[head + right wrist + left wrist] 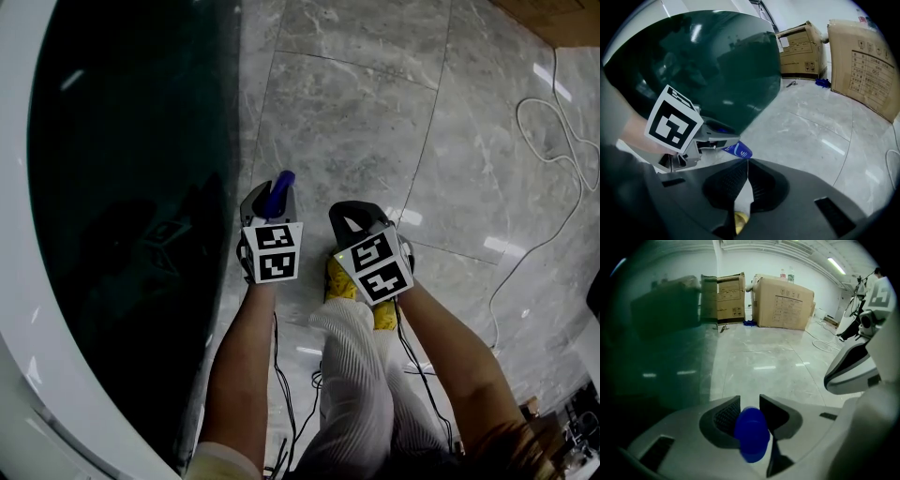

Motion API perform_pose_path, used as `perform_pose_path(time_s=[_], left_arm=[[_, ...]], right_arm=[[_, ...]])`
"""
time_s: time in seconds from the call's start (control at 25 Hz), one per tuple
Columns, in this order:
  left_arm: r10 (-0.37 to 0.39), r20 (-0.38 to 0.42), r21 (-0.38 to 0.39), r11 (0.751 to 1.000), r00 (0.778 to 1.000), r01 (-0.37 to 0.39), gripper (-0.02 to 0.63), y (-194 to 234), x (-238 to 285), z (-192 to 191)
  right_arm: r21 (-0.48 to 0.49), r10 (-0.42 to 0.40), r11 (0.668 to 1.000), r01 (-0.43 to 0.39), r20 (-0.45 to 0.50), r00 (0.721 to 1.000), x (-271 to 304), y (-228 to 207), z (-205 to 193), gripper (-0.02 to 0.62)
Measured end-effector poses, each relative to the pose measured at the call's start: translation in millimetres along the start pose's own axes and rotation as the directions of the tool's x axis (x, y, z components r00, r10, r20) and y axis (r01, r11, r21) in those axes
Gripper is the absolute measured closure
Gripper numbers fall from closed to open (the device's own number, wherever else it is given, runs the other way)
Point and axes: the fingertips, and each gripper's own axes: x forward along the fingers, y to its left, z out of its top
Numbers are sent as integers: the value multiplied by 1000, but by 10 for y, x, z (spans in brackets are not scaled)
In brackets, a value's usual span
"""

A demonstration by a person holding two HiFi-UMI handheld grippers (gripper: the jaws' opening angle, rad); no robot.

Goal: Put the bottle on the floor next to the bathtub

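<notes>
1. Left claw [272, 200]: jaws wide, pads pressed on the blue bottle [280, 187]. Its rounded end pokes out past my fingertips.
2. Right claw [354, 216]: jaws closed together with nothing in them. It hangs just beside the left.
3. Bottle's place: in my left claw, over the grey floor [375, 112], near the dark wall of the bathtub [122, 187]. I cannot tell whether it touches the floor.
4. Done, as I judge: the bottle is at its spot by the tub.
5. Left to do: stand it on the tiles, open the left claw, and draw clear without tipping it.
</notes>
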Motion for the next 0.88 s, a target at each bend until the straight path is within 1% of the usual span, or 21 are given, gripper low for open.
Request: perform_pose_path(time_s=[0.2,0.32,0.4,0.52,0.64,0.72,0.8,0.88], left_arm=[[3,2,15,1000,1000,-3,430,-15,69,94],[44,-1,20,999,999,-44,428,22,62,121],[62,17,49,997,998,-63,428,14,48,183],[63,44,81,995,997,-66,428,-7,46,301],[55,46,83,995,997,-59,420,-10,34,379],[57,52,85,994,997,-61,413,-6,-6,420],[66,51,73,995,997,-70,411,-5,-75,428],[75,45,58,995,996,-78,411,-10,-156,417]], right_arm=[[7,-1,1000,1,-2,1000,0,-35,-39,568],[-4,3,1000,-3,-4,1000,2,-18,-42,568],[-12,2,1000,-2,-4,1000,4,-15,-53,568],[7,8,1000,-8,-1,1000,3,-1,-78,568],[-18,8,1000,-8,-3,1000,-24,6,-92,568],[-15,4,1000,-4,3,1000,-63,8,-79,568],[-3,-1,1000,1,9,1000,-130,14,-65,568],[-15,-7,1000,7,4,1000,-204,28,-60,568]])
